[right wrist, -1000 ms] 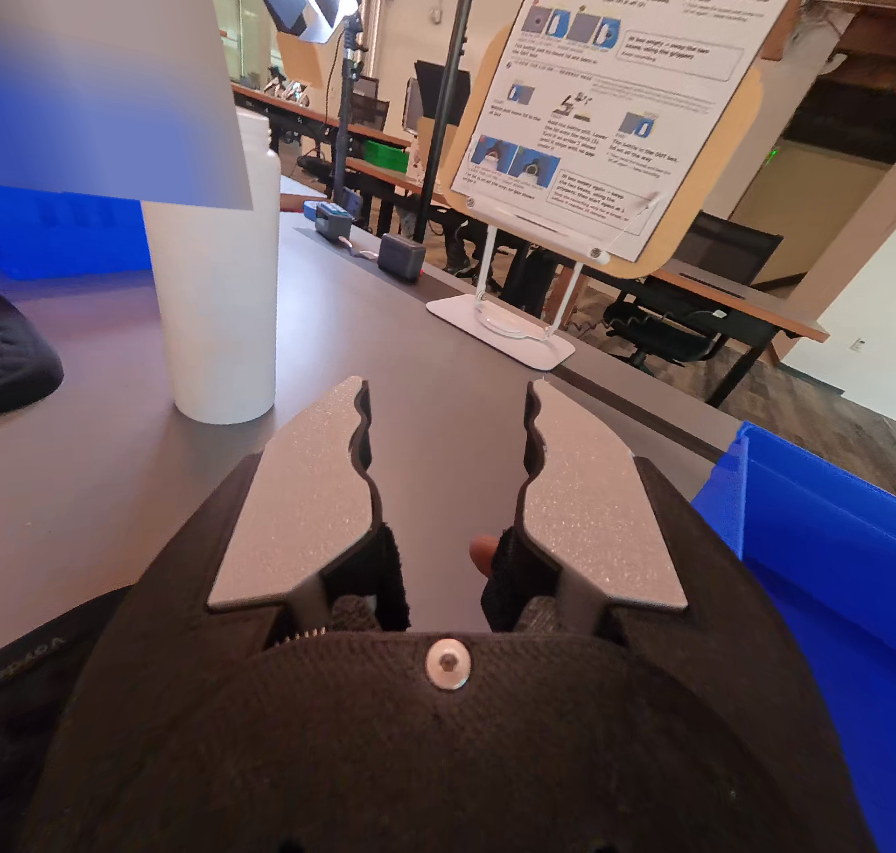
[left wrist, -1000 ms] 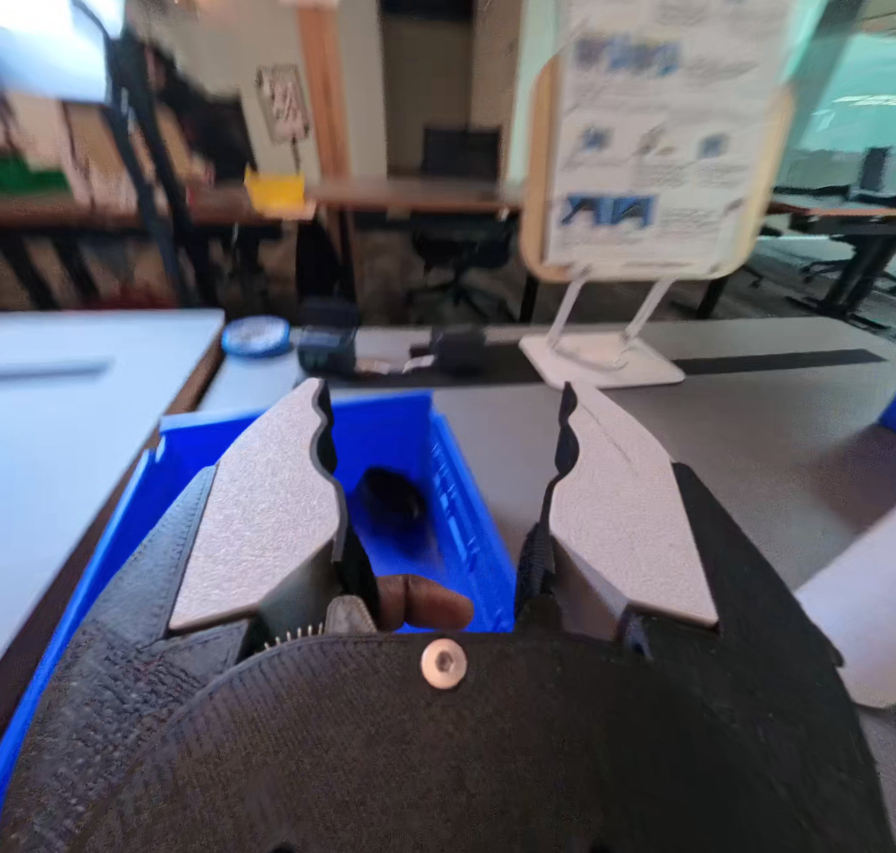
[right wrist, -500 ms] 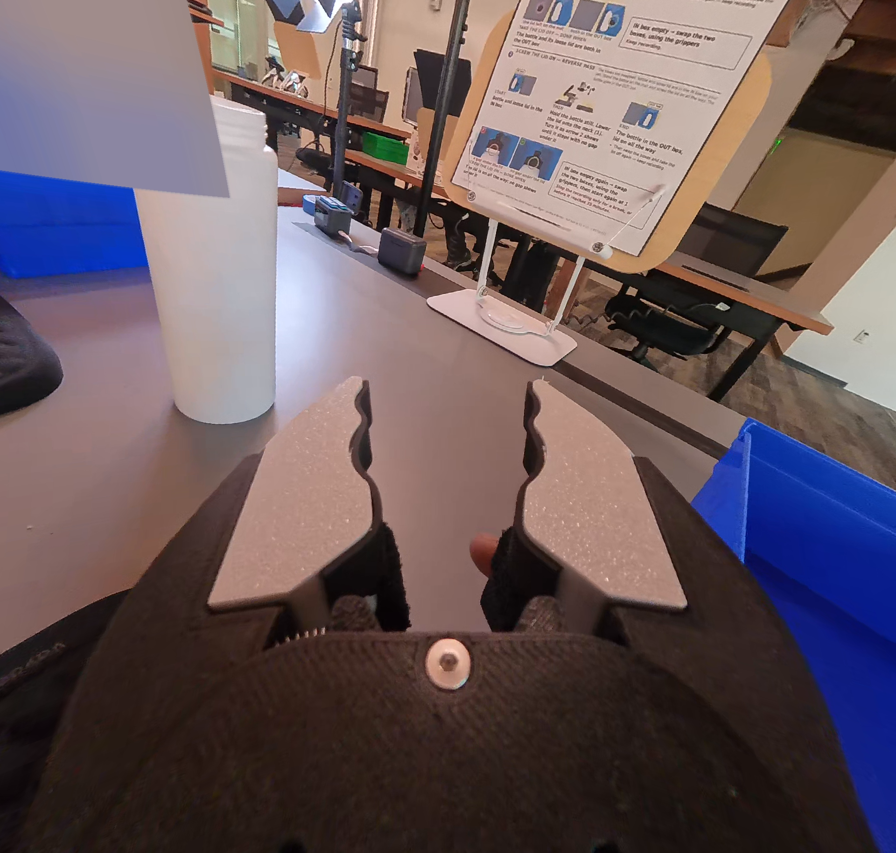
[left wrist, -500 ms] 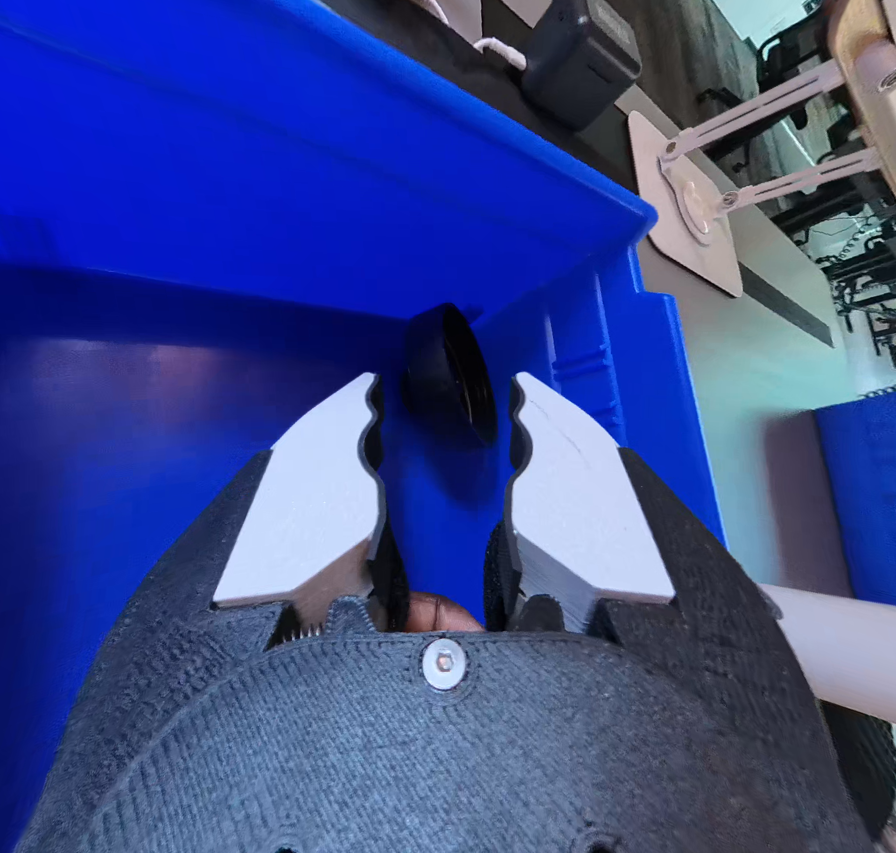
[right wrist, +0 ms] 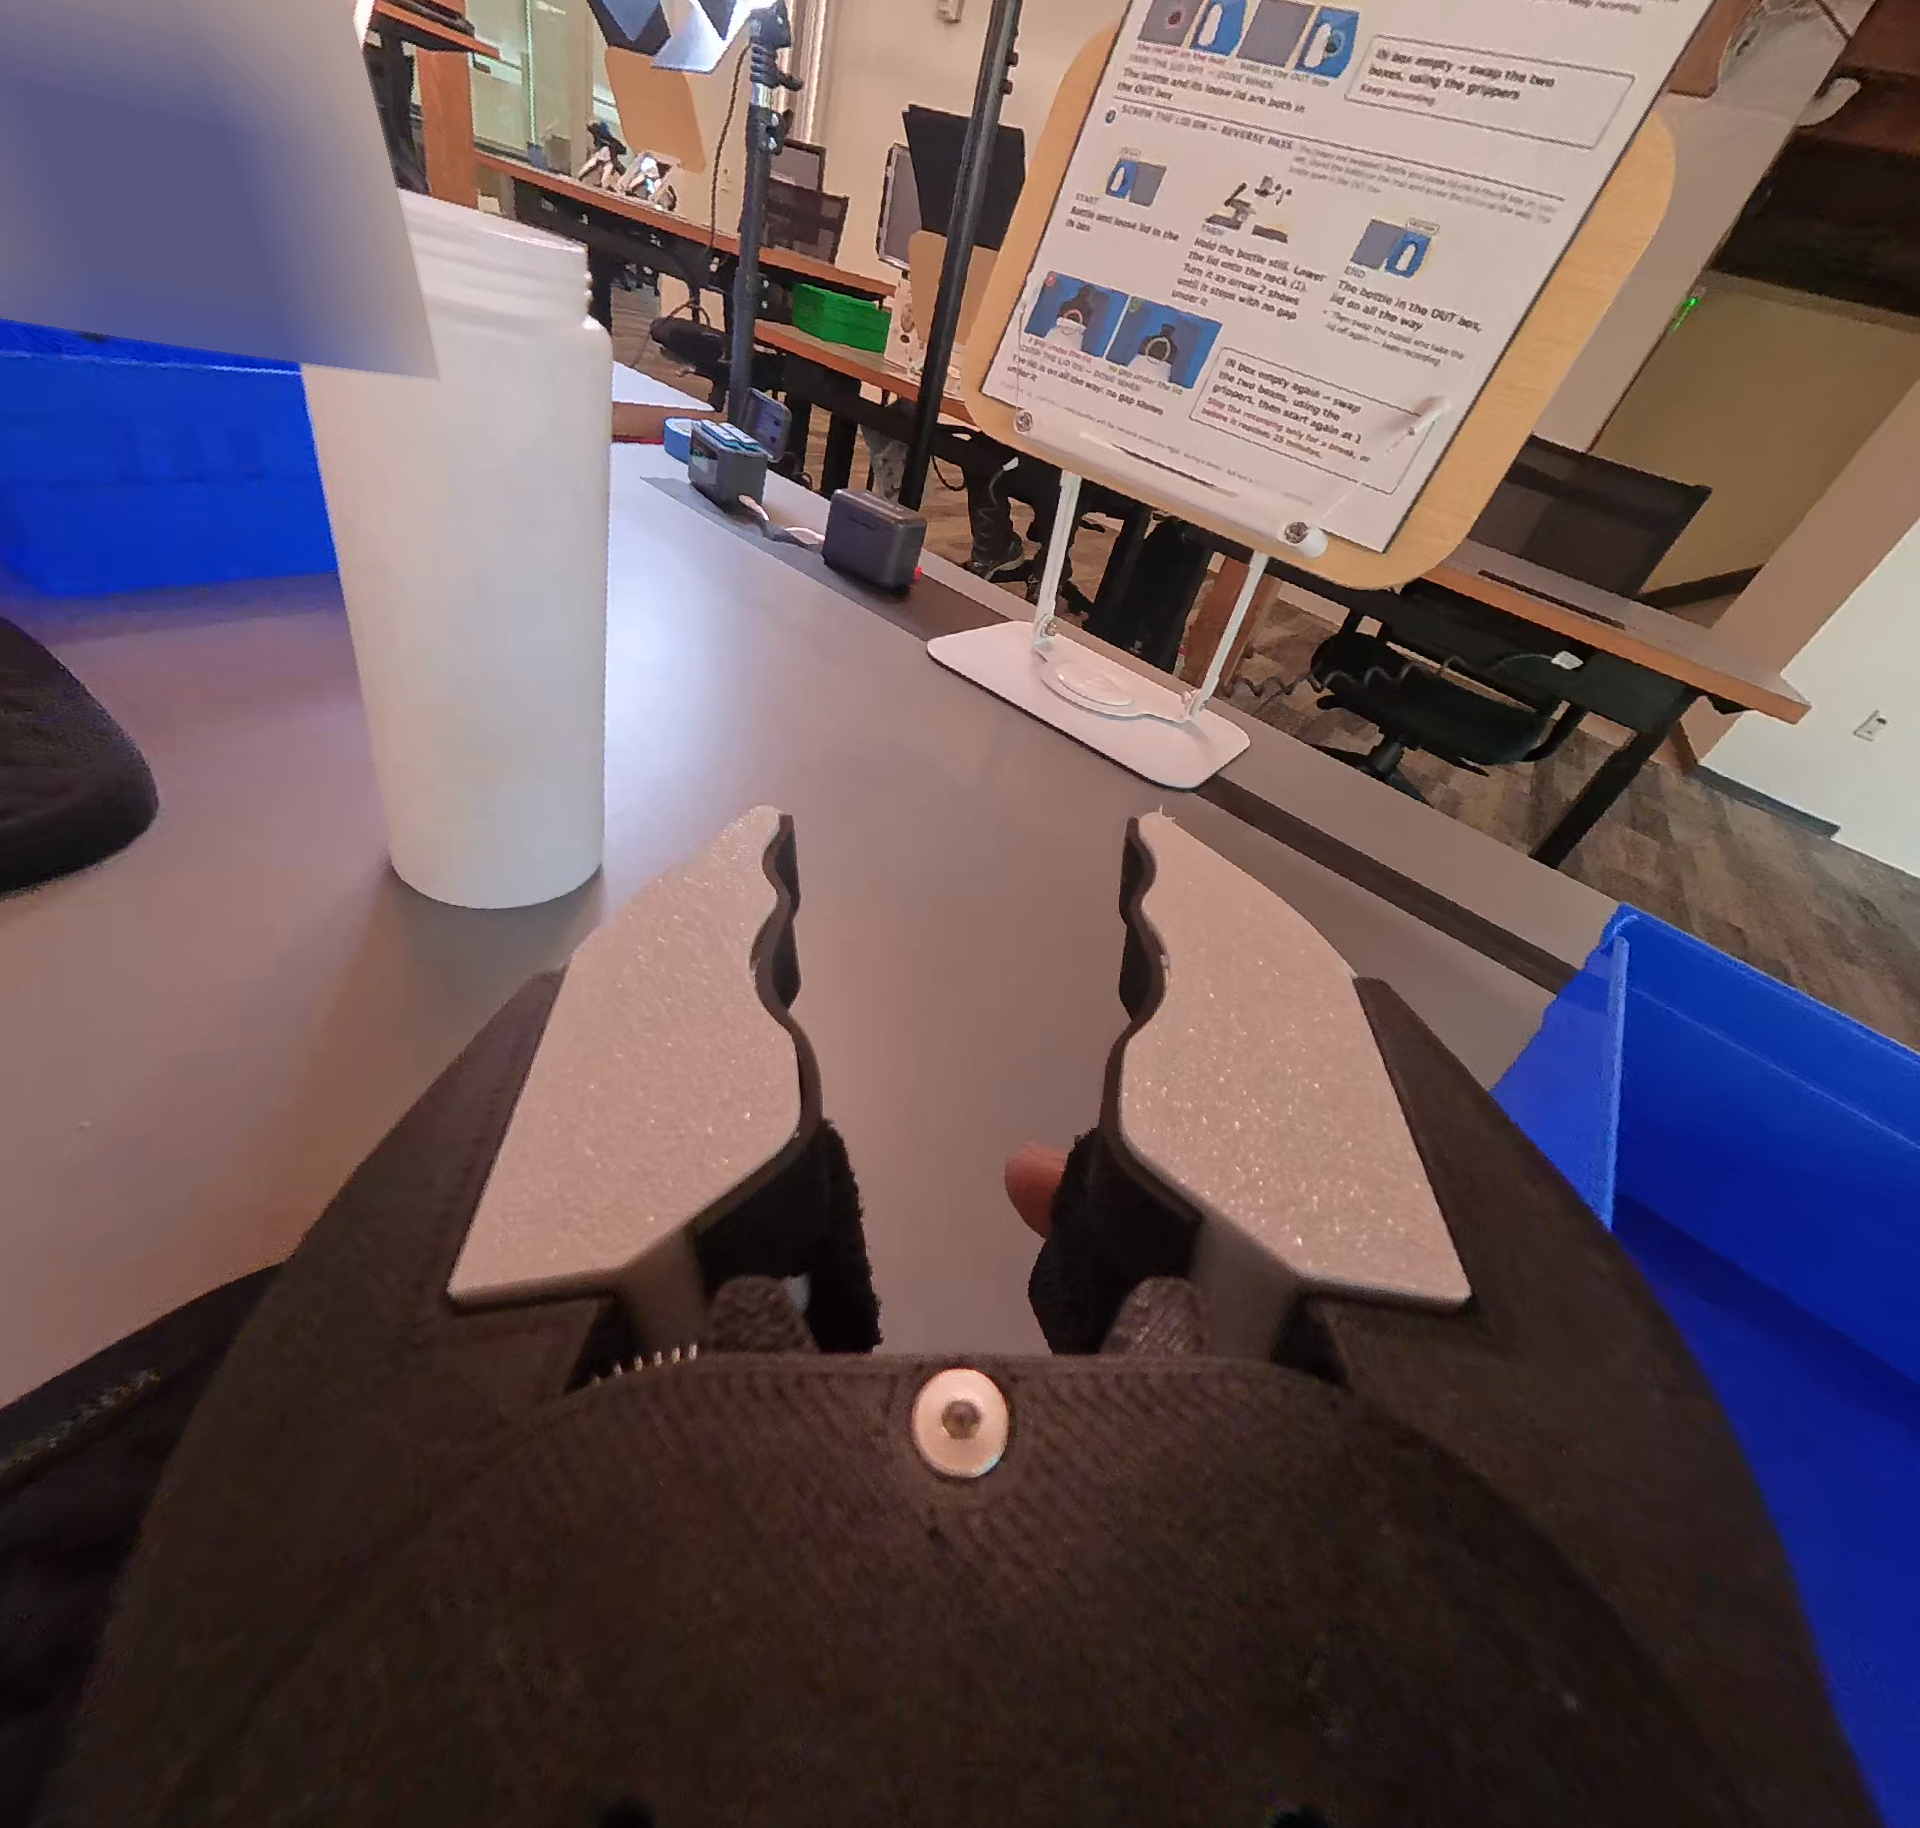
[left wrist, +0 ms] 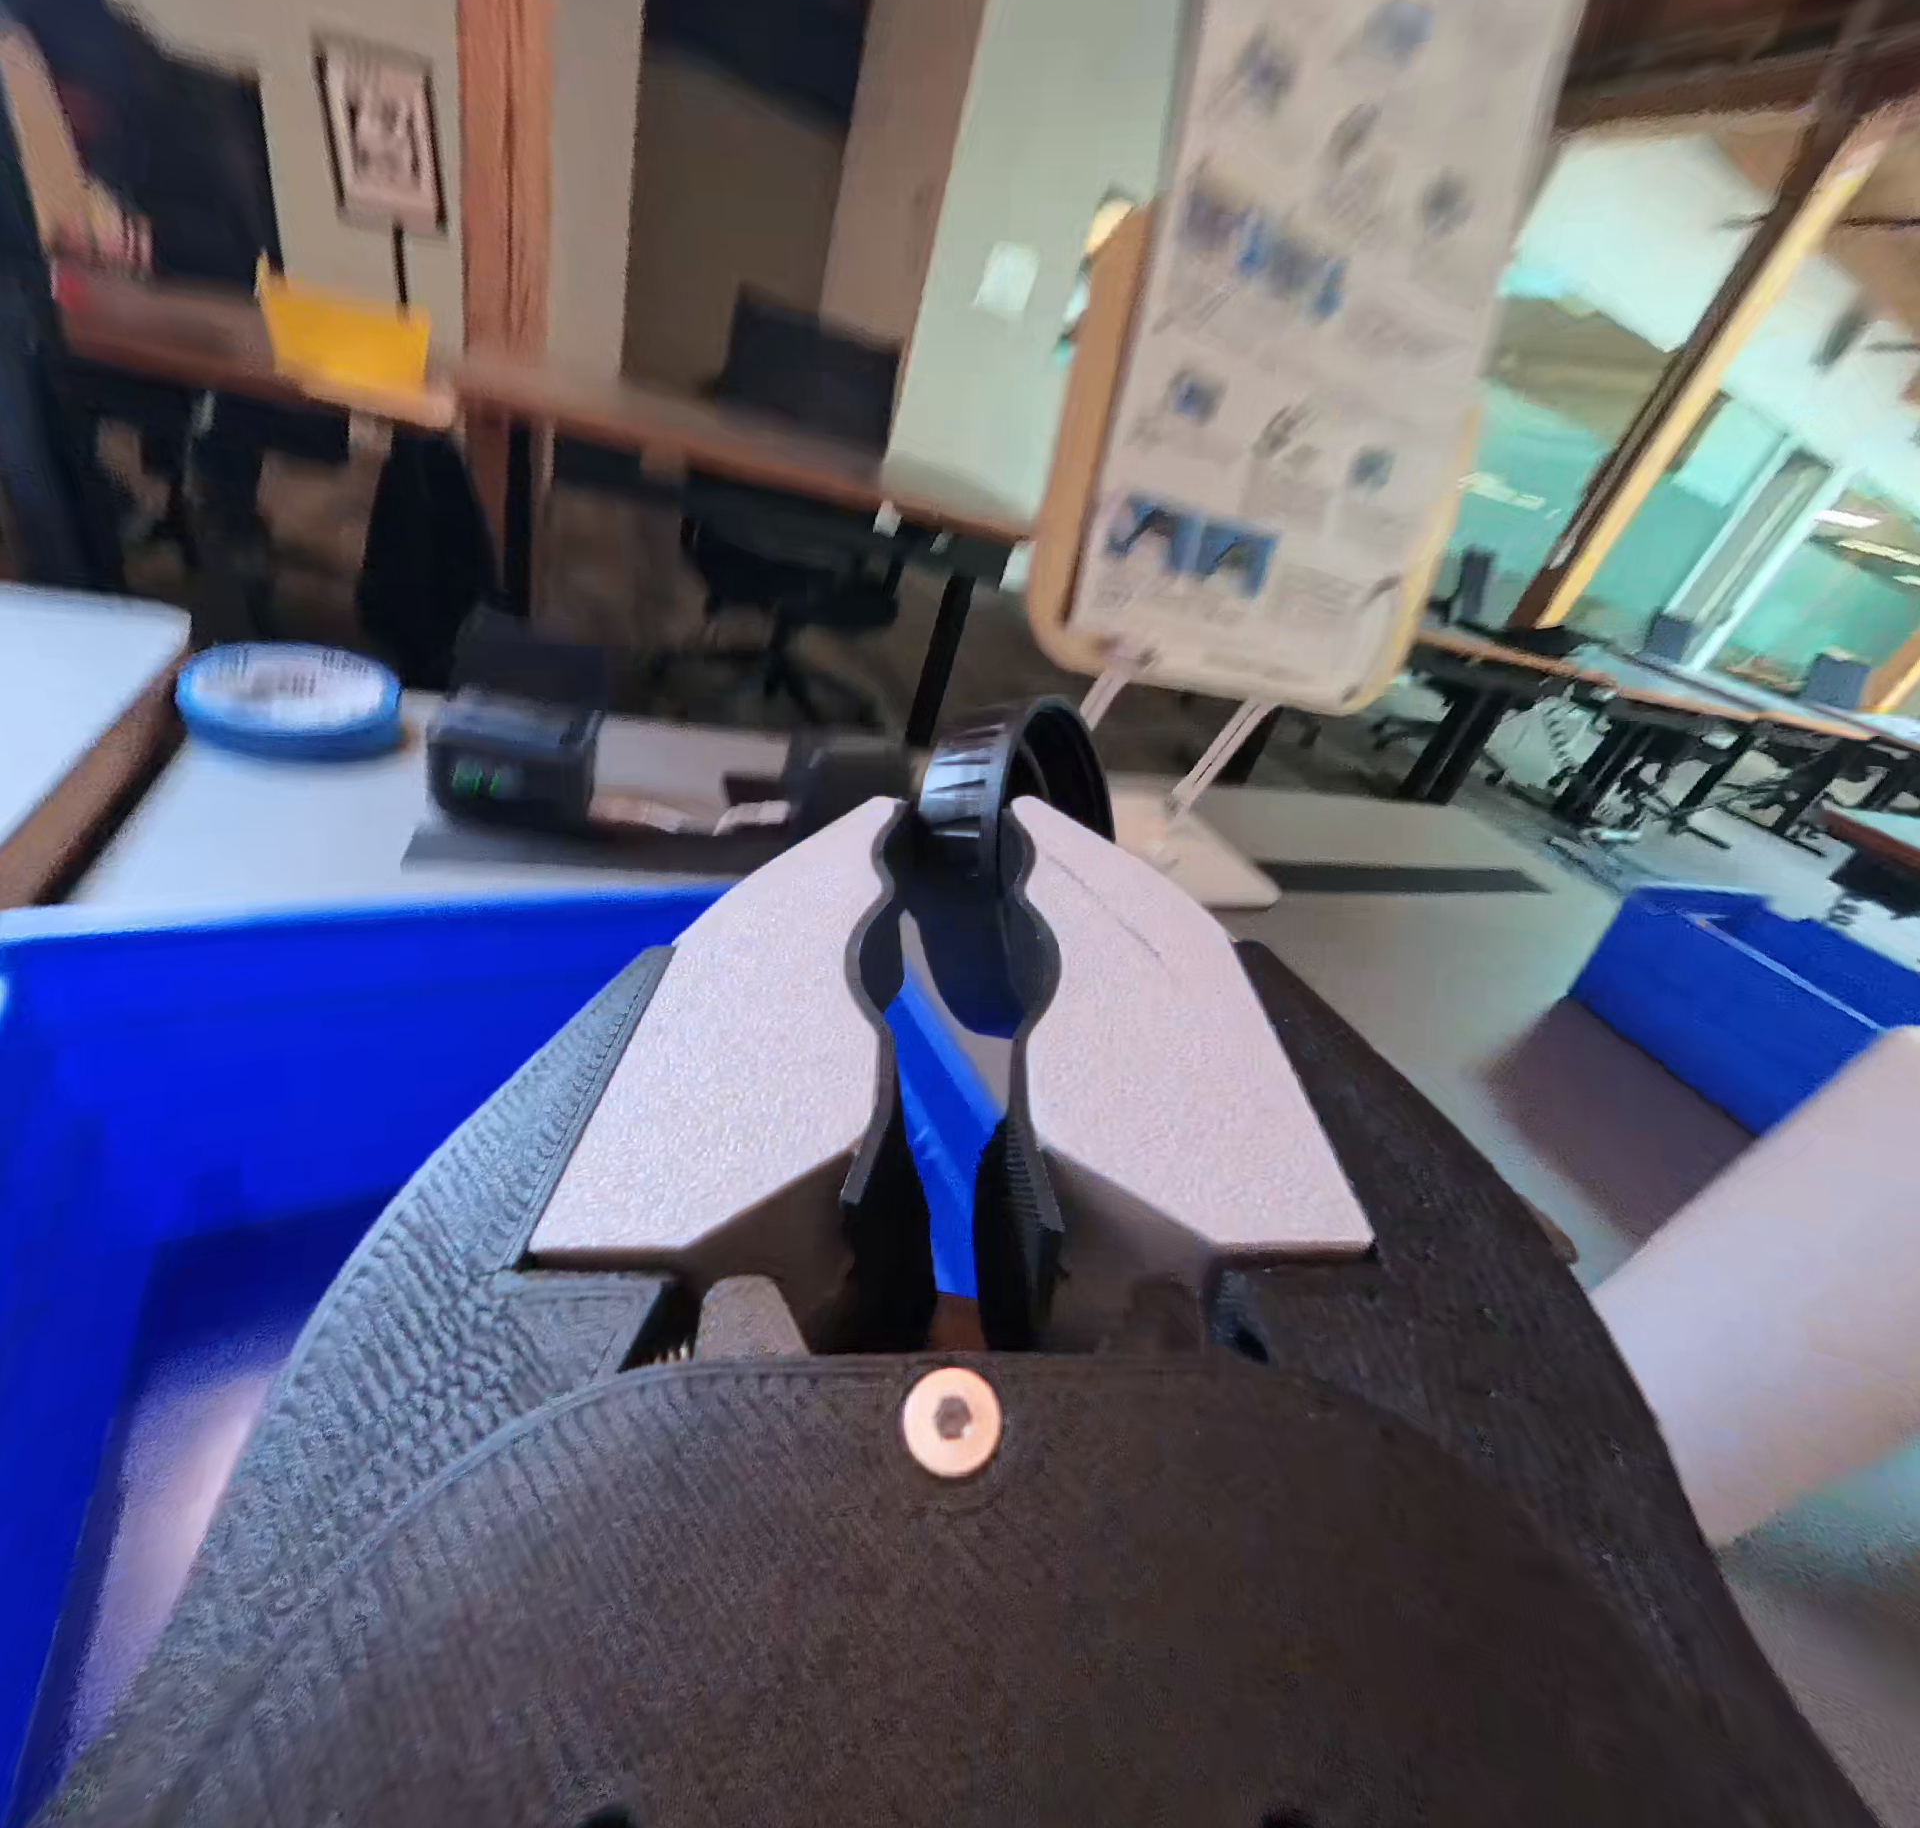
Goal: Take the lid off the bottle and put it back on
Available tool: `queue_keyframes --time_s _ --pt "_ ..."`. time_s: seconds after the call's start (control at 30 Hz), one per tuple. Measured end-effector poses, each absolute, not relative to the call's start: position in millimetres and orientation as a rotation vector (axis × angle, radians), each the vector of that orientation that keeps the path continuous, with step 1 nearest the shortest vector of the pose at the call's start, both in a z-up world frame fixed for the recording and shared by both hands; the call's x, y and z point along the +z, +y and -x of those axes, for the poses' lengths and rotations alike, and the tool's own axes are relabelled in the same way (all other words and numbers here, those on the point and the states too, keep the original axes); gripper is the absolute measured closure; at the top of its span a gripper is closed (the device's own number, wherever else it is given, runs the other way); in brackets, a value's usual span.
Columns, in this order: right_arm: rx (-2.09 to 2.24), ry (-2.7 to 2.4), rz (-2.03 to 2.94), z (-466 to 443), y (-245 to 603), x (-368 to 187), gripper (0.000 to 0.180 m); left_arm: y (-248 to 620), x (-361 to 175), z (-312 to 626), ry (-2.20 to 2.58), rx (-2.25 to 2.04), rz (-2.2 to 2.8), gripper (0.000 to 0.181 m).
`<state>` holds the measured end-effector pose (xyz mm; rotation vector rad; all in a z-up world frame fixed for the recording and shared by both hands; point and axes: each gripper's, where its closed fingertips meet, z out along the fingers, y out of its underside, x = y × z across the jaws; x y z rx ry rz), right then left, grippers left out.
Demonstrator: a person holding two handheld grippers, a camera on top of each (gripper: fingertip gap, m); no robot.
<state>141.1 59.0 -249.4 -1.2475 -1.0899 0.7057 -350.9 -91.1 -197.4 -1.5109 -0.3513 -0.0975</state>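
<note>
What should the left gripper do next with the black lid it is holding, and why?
Probably carry the lid across to the white bottle and line it up over the neck. The left gripper is shut on the lid on edge, above the blue bin, while the bottle stands upright on the grey table with its threaded neck uncapped. The right gripper is open and empty beside it.

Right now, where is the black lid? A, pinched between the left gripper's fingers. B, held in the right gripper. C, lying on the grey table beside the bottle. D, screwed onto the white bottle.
A: the left gripper is shut on the black lid at its fingertips, while the white bottle stands with its threaded neck uncovered and the right gripper is open and holds nothing.
</note>
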Motion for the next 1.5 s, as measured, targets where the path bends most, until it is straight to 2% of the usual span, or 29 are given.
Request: queue_keyframes --time_s 0.13,0.3,0.57,0.73,0.8,0.87,0.9,1.03,1.13,1.2,1.3,1.47,1.5 --pt "0.746 -1.102 1.226 -134 51 -245 0.12 -114 -135 281 -0.118 -0.056 1.314 0.165" --pt "0.854 -1.12 1.173 -124 31 -233 0.12 -127 -108 169 0.193 -0.025 1.203 0.165" --pt "1.256 -1.205 0.905 -86 -53 -188 0.133 -128 -145 10 0.614 -0.185 1.125 0.166" --pt "1.223 -1.382 0.747 -60 -104 -188 0.135 -122 -167 -31 0.694 -0.284 1.122 0.166" --pt "1.122 -1.427 0.717 -53 -108 -194 0.152 -120 -169 -36 0.681 -0.306 1.116 0.165" --pt "1.025 -1.422 0.695 -50 -106 -195 0.158 -117 -168 -35 0.635 -0.324 1.113 0.163" --pt "0.978 -1.39 0.672 -51 -103 -191 0.159 -114 -168 -33 0.594 -0.348 1.133 0.16" --pt "0.656 -1.237 0.526 -62 -87 -170 0.166 -102 -174 -25 0.301 -0.65 1.243 0.096" --pt "0.412 -1.227 0.441 -61 -85 -171 0.166 -97 -183 -36 0.149 -0.943 1.273 0.083" --pt "0.384 -1.213 0.414 -58 -88 -171 0.166 -92 -190 -44 0.127 -1.029 1.282 0.083" --pt "0.368 -1.195 0.418 -57 -87 -173 0.167 -95 -185 -53 0.173 -1.058 1.224 0.11" --pt "0.452 -1.253 0.421 -57 -87 -182 0.163 -97 -187 -53 0.334 -0.8 1.222 0.111" --pt "0.488 -1.286 0.43 -56 -88 -186 0.157 -97 -188 -51 0.366 -0.727 1.225 0.111"
